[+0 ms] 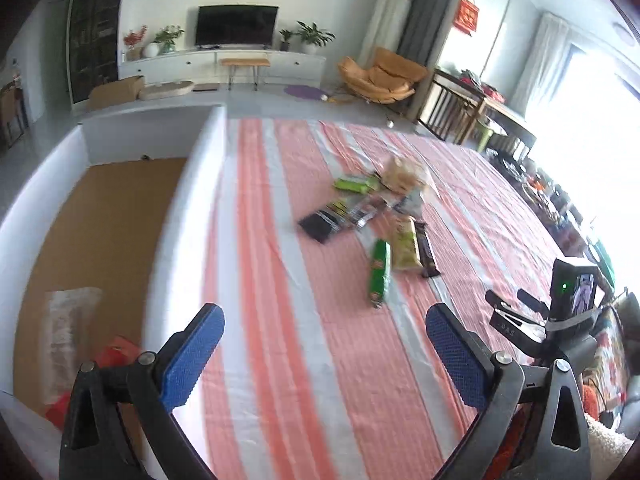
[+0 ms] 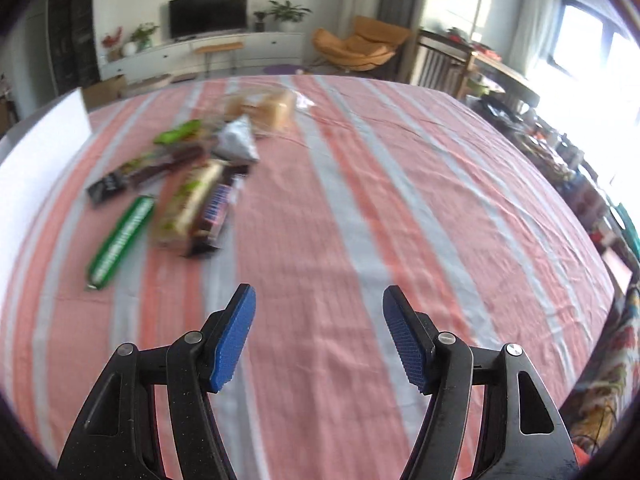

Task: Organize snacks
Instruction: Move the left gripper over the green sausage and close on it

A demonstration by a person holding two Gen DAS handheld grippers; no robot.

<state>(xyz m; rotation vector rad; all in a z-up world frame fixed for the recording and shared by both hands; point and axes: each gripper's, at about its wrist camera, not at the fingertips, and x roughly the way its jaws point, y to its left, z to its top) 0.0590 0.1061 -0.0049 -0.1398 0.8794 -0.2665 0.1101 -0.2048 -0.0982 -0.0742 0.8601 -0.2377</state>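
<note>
- a home living room, seen across a table under a striped cloth
- a television on a long white cabinet by the far wall, potted plants beside it
- an orange lounge chair near grey curtains
- a bright window beyond the table's right edge

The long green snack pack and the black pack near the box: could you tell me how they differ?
The long green snack pack is slim and lies nearest the grippers; the black pack is shorter, broader and lies farther back by the white box. Both lie flat on the striped cloth, ungripped.
</note>
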